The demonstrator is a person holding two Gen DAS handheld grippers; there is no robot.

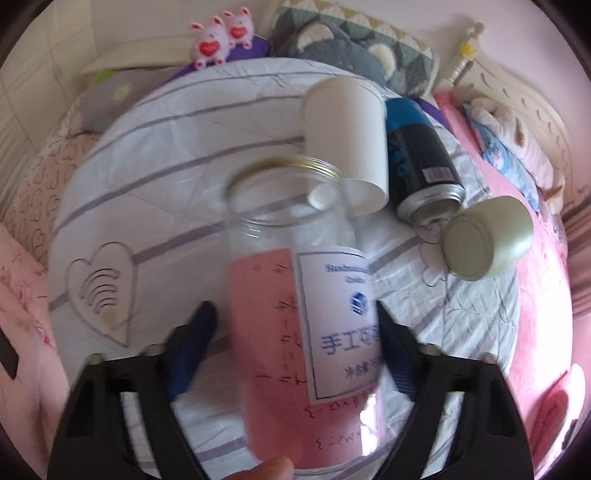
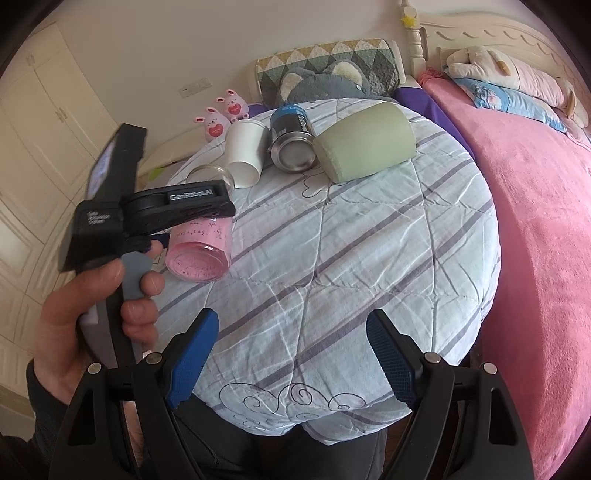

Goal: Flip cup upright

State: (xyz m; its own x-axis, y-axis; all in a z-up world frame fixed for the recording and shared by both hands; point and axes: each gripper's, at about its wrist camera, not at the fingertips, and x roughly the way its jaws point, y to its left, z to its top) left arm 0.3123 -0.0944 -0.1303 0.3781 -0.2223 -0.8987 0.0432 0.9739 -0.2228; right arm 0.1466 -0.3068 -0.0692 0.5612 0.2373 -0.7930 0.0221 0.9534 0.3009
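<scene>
My left gripper [image 1: 295, 332] holds a clear jar with a pink and white label [image 1: 295, 295], tilted, mouth pointing away; the right wrist view shows the same jar [image 2: 201, 247] held in the left gripper [image 2: 195, 210] above the quilt. A white paper cup [image 1: 345, 144] [image 2: 245, 155], a blue-black can [image 1: 421, 155] [image 2: 291, 140] and a pale green cup [image 1: 487, 236] [image 2: 369, 140] lie on their sides on the quilt. My right gripper [image 2: 291, 350] is open and empty above the near quilt.
A striped white quilt [image 2: 351, 258] covers the surface. A pink blanket [image 2: 535, 221] lies at the right. Two pink bunny toys [image 2: 221, 118], a grey plush cushion [image 2: 325, 81] and a headboard [image 2: 480, 33] stand behind.
</scene>
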